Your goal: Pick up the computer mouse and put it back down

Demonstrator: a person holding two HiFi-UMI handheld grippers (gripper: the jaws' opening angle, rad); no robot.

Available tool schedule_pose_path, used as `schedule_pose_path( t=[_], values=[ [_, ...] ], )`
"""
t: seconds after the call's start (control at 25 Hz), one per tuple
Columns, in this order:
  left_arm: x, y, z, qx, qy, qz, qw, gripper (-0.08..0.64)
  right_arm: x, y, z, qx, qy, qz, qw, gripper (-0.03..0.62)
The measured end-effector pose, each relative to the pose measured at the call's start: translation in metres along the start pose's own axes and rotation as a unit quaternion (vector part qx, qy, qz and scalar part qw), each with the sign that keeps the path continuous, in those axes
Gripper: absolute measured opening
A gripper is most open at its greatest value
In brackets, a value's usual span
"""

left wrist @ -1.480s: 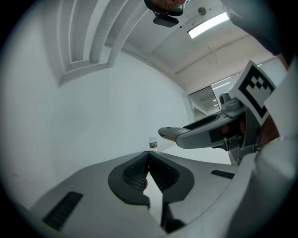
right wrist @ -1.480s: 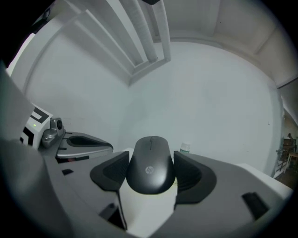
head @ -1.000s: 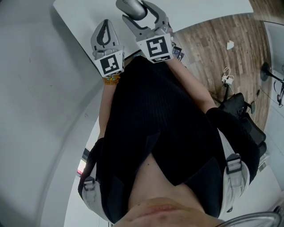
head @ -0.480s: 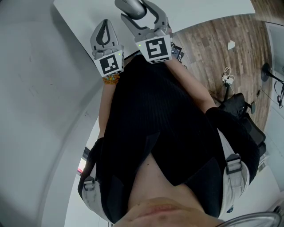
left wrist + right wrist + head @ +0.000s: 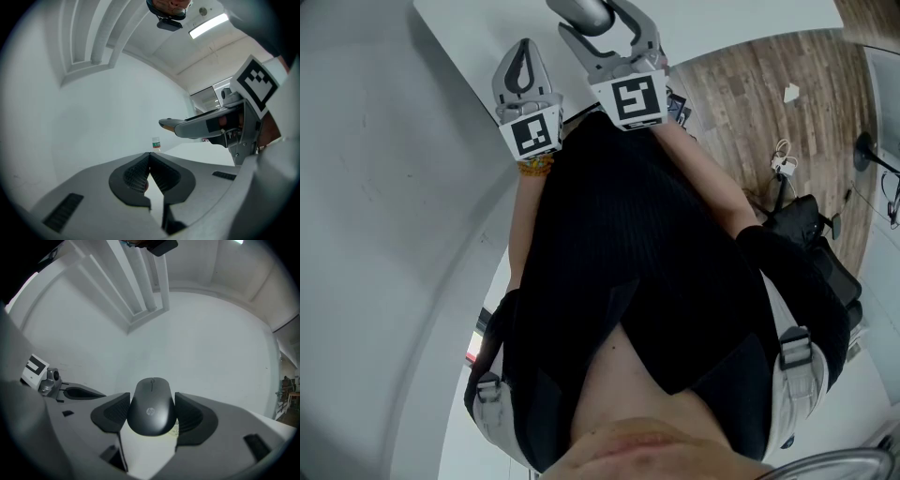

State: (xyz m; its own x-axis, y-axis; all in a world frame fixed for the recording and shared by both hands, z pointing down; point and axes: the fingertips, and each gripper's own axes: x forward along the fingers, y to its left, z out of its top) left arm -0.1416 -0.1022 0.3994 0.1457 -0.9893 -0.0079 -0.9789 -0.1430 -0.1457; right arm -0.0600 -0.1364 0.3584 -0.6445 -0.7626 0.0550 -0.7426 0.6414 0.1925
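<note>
White table point(image 5: 487, 37), with a dark grey rounded computer mouse point(image 5: 151, 404) held up over it.
The mouse is pinched in the right gripper point(image 5: 152, 414) and has been raised a little more, so only putting down is left; the left gripper point(image 5: 150, 159) is closed on nothing.

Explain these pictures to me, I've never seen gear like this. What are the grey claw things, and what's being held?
A person holds a hand-worked clamp, called a gripper, in each hand. One picture comes from a camera on the person's head, looking down past their dark top at a white table. The other two come from cameras riding on the grippers, looking along the jaws. The right gripper is clamped on a dark computer mouse. The left gripper is closed and empty. A small bottle stands far back on the table.
</note>
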Motion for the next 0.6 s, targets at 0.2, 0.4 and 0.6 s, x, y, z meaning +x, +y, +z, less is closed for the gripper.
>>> schedule_pose_path(
  t=[0.2, 0.4, 0.6],
  values=[
    [0.0000, 0.0007, -0.0009, -0.004, 0.004, 0.001, 1.0000, 0.003, 0.0025, 0.0023, -0.0005, 0.003, -0.004, 0.001, 1.000, 0.285],
    [-0.0009, -0.0009, -0.0038, -0.004, 0.005, -0.003, 1.0000, 0.003, 0.0022, 0.0013, -0.0002, 0.002, -0.003, 0.002, 1.000, 0.285],
    [-0.0014, -0.0016, -0.0049, -0.003, 0.004, -0.003, 1.0000, 0.003, 0.0012, 0.0014, 0.0008, 0.002, -0.004, 0.001, 1.000, 0.285]
  ],
)
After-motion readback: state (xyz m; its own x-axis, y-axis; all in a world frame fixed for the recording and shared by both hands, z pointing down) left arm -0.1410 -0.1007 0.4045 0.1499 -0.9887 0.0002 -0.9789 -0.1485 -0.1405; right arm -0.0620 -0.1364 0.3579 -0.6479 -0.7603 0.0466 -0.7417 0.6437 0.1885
